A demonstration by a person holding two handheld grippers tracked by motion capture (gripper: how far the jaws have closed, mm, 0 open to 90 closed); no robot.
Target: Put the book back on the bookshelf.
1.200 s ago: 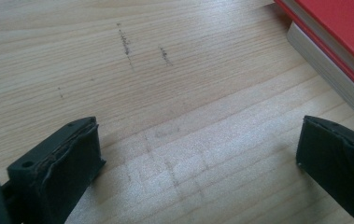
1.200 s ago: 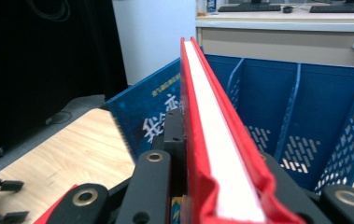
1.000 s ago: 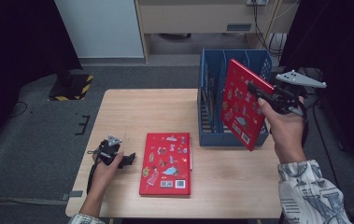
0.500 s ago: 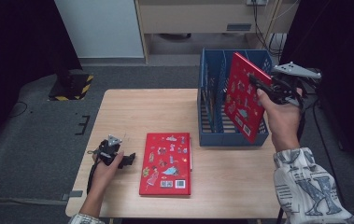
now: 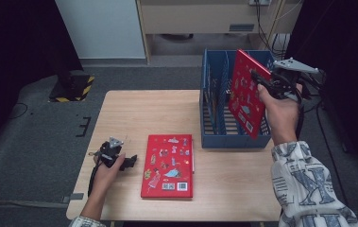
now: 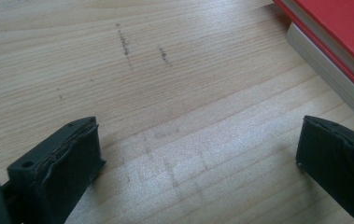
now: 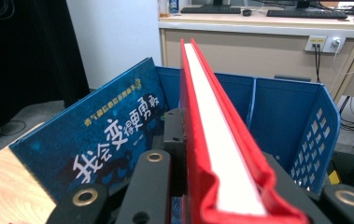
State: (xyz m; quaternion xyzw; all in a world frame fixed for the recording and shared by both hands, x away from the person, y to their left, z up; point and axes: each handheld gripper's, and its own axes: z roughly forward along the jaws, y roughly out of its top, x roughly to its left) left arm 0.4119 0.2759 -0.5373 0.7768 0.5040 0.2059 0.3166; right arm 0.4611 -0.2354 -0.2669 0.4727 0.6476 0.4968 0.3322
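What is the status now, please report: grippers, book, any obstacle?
Right gripper shut on red book, over blue rack. Left gripper open, on table. Blue book leaning in rack beside it.

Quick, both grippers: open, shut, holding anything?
Left hand-held gripper: open, nothing between its jaws, low over the table.
Right hand-held gripper: shut on the upright red book, held over the blue rack.

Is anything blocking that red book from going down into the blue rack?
Partly, perhaps. The right gripper holds the red book tilted over the blue rack. A blue book already leans in the rack just beside it, so that slot looks taken. The rack's compartment on the other side looks open from here.
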